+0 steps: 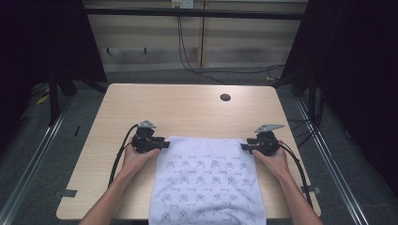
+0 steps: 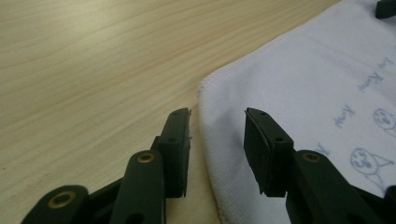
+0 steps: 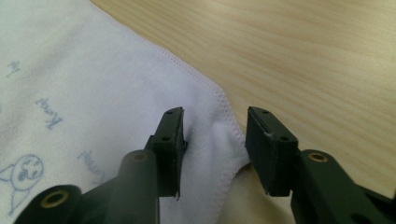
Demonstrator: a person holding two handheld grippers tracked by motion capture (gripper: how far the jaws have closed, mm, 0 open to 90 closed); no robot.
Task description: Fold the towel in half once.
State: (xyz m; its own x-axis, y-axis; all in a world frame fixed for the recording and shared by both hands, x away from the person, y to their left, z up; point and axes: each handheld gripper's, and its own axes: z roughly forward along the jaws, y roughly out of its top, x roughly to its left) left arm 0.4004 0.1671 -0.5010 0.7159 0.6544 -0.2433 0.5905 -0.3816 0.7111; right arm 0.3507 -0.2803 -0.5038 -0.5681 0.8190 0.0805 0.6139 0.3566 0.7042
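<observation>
Straddling the far corners of the white printed cloth (image 1: 206, 180) lying flat on the worktop (image 1: 187, 110), left tongs (image 1: 165, 145) and right tongs (image 1: 244, 146) stand released; next, probably, clamping each hem for lifting or folding.

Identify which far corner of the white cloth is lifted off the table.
The cloth's far right corner, between the right gripper's open jaws, curls up, shadowed beneath; the left corner lies flat.

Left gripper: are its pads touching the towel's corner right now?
Apart. In the left gripper view, the left gripper stands open astride the towel edge, with visible gaps between both pads and the cloth.
</observation>
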